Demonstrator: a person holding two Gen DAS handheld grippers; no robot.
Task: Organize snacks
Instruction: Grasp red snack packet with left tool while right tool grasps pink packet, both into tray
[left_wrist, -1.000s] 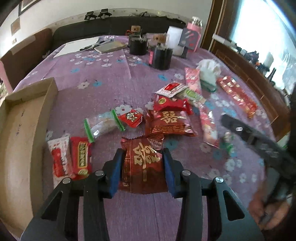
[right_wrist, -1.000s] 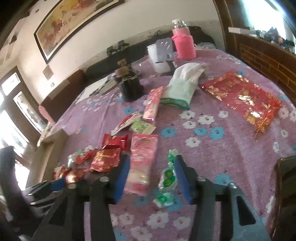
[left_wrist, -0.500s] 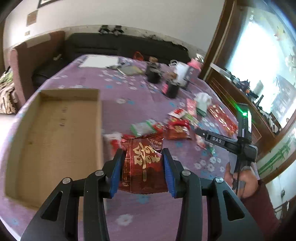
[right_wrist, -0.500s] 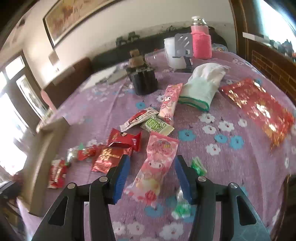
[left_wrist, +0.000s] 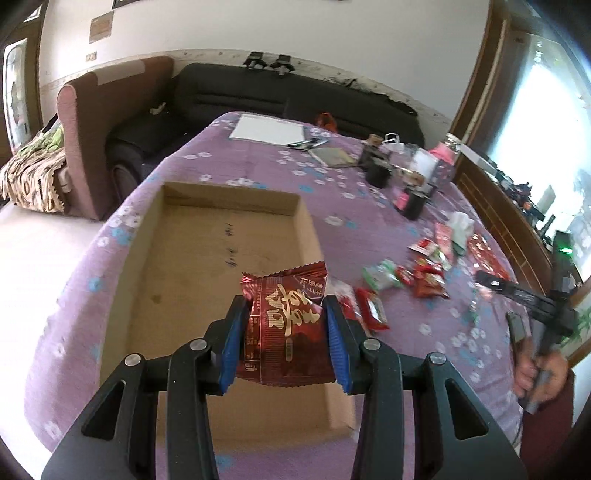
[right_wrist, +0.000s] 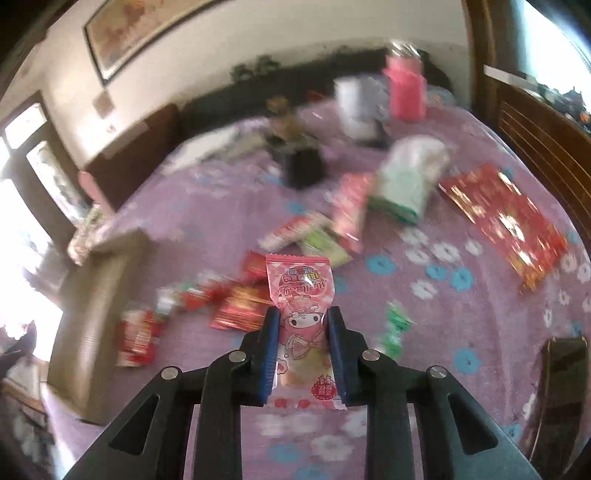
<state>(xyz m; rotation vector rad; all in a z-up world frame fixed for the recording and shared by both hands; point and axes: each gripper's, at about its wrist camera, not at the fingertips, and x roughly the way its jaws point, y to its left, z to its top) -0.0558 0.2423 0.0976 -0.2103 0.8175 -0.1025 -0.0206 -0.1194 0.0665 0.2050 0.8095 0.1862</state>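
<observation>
My left gripper is shut on a dark red snack packet with gold characters and holds it above the near right part of an empty shallow cardboard box. My right gripper is shut on a pink cartoon snack packet, lifted above the purple flowered tablecloth. Several loose red and green snack packets lie right of the box. The box also shows blurred in the right wrist view. The right gripper's body shows at the left wrist view's right edge.
Black cups, a pink bottle, a white cloth bundle, a red foil bag and papers sit farther back. A green candy lies right of my right gripper. A dark phone lies near the right table edge.
My left gripper has lifted the dark red packet off the table and carried it left over the box. My right gripper has closed on the pink packet and raised it.
</observation>
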